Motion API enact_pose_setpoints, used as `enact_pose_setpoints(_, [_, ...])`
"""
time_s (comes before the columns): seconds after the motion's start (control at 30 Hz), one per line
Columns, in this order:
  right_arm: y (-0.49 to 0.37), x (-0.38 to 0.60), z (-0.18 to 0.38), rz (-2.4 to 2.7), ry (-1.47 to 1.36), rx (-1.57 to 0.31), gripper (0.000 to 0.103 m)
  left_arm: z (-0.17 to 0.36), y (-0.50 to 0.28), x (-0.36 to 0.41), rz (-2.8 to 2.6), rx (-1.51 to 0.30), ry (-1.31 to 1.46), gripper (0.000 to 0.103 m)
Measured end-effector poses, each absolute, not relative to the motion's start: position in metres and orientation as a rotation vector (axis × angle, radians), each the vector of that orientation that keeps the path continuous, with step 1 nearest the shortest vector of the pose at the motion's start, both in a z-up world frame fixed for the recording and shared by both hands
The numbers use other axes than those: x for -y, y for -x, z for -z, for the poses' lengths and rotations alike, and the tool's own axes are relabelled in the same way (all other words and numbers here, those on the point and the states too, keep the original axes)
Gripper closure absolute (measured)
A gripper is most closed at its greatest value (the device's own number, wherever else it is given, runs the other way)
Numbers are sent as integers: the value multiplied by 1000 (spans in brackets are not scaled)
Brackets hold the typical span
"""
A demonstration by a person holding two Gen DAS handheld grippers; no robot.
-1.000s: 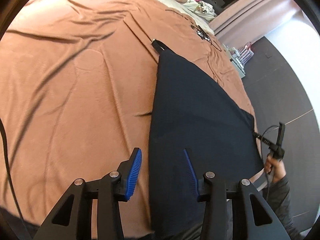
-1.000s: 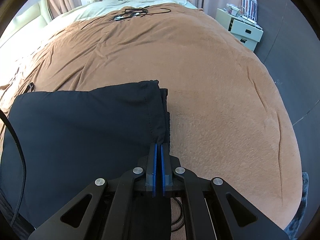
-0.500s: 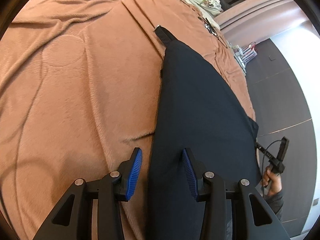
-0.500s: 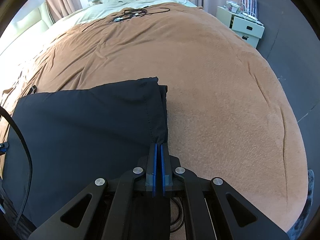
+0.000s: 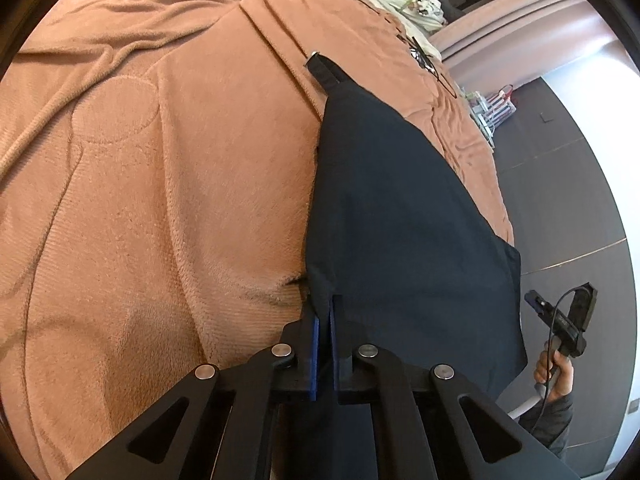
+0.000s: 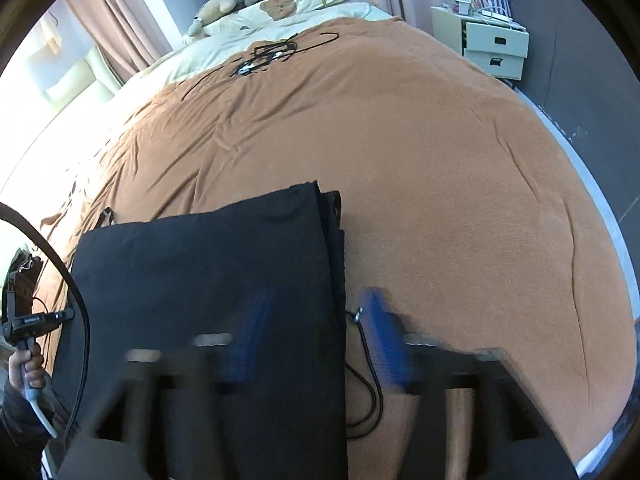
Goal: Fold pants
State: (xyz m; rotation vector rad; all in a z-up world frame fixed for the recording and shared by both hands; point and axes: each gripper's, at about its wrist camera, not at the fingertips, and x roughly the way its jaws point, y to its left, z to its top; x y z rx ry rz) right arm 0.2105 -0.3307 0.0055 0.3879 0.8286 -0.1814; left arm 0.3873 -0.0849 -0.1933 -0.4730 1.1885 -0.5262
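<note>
Dark navy pants (image 5: 400, 220) lie folded flat on a brown blanket (image 5: 160, 200). My left gripper (image 5: 323, 308) is shut on their near left edge, the cloth pinched between the blue pads. In the right wrist view the pants (image 6: 208, 280) fill the lower left. My right gripper (image 6: 316, 304) is blurred, its jaws opening wide. The pants' right edge lies between the jaws and neither pad touches it. The right gripper (image 5: 560, 320) also shows past the pants' far corner, held in a hand.
The blanket covers a wide bed (image 6: 440, 160). A tangle of black cables (image 6: 272, 52) lies near the pillows and plush toys (image 6: 276, 8). White drawers (image 6: 496, 44) stand beside the bed. A black cord (image 6: 368, 380) loops by my right gripper. A dark strap (image 5: 324, 68) sticks out at the pants' far end.
My left gripper has closed on the pants' edge. My right gripper has let go of the pants' corner and swung open, shifting a little.
</note>
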Motion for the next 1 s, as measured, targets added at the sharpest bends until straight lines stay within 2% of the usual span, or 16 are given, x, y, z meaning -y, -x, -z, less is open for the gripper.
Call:
enact_pose_setpoints(0.2, [-223,338,35,122,-499,-971,33,183,-387,87,514,-1177,454,100])
enact_pose_setpoints(0.3, [-222,341,37,60,-562,-941,56,176,-387,90,512,-1163,431,100])
enact_pose_setpoints(0.33, [-221,341,36,59,-562,-940,60,174,-387,89,514,-1160,430,100])
enact_pose_setpoints(0.53, [-219,337,34,61,-548,-939,64,158,-391,85,518,-1139,414,100])
enact_pose_setpoints(0.7, [-219,329,34,43,-553,-936,73,147,-396,72,505,-1125,414,100])
enact_pose_setpoints(1.0, [-246,296,36,-6,-528,-945,74,138,-403,34,461,-1120,419,100])
